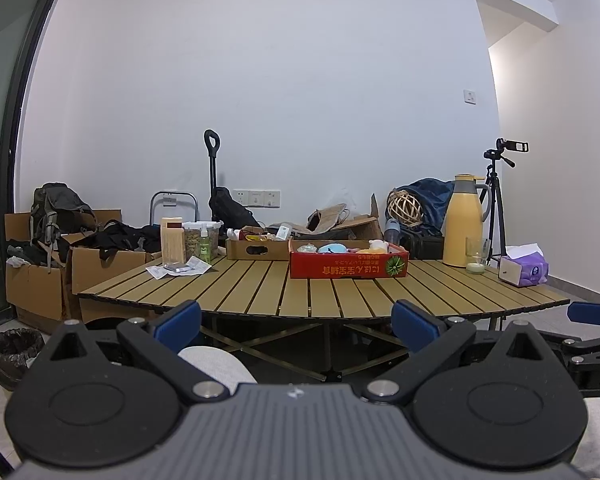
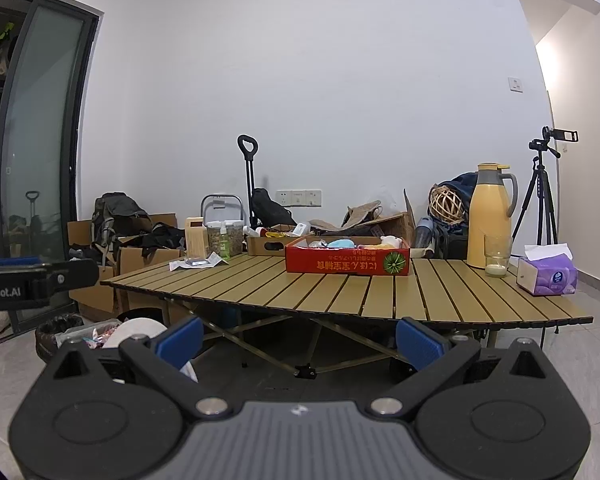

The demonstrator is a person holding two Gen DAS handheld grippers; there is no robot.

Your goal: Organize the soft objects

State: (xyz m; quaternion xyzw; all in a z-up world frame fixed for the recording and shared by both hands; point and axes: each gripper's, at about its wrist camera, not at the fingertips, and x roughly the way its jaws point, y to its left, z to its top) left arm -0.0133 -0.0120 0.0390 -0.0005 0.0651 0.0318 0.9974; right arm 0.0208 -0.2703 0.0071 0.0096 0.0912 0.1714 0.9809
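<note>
Both grippers were held back from the slatted table, with the soft things gathered in the red box.

The table was seen largely bare in front, the red box standing near its middle, and a blue and a white-and-yellow soft toy could be made out inside it. The left gripper and the right gripper were both spread wide and nothing was held. The scene was judged to fit either toys waiting to be taken out and sorted, or toys already packed away; no particular move could be settled from this.
</note>
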